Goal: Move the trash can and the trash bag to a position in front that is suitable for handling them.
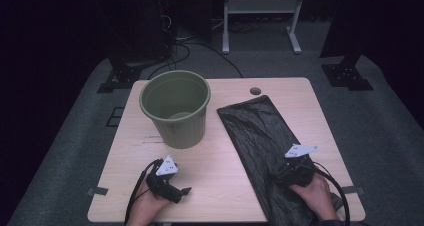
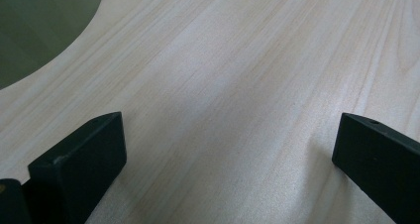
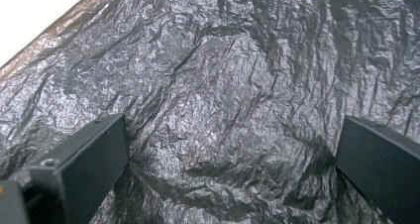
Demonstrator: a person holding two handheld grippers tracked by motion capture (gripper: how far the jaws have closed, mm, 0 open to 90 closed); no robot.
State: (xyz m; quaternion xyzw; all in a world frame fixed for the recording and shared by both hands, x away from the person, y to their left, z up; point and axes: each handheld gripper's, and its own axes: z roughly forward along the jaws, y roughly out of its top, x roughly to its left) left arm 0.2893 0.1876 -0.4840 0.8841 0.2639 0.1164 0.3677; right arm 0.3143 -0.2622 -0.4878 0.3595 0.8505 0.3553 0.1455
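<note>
From the high view, your table (image 1: 220, 186) is pale wood with a fine straight grain, a rectangle with rounded corners and a small round hole near its far edge. A green bin (image 1: 175, 108) stands upright on its far left part: smooth plastic, round, tapering downward, faint ribs on the wall, mouth open to you. The black bag (image 1: 260, 136) lies flat on the right half, a long crinkled sheet of thin plastic running from near the hole down past the near edge. Your left gripper (image 1: 176, 190) sits low over bare wood by the near edge, well apart from the bin, with open tabletop between it and the bag's left edge. Your right gripper (image 1: 289, 172) is over the bag's near part, your hand (image 1: 314, 196) on it close to the table's near right corner.

In the left gripper view, the two black jaws stand wide apart over bare wood, nothing between them. The bin's dark curved base shows at the upper left, clear of the jaws.

In the right gripper view, the jaws are likewise spread wide, low over the bag (image 3: 233, 110). Its film is glossy, densely wrinkled, with sharp creases. A strip of table shows at the upper left along the bag's straight edge.
</note>
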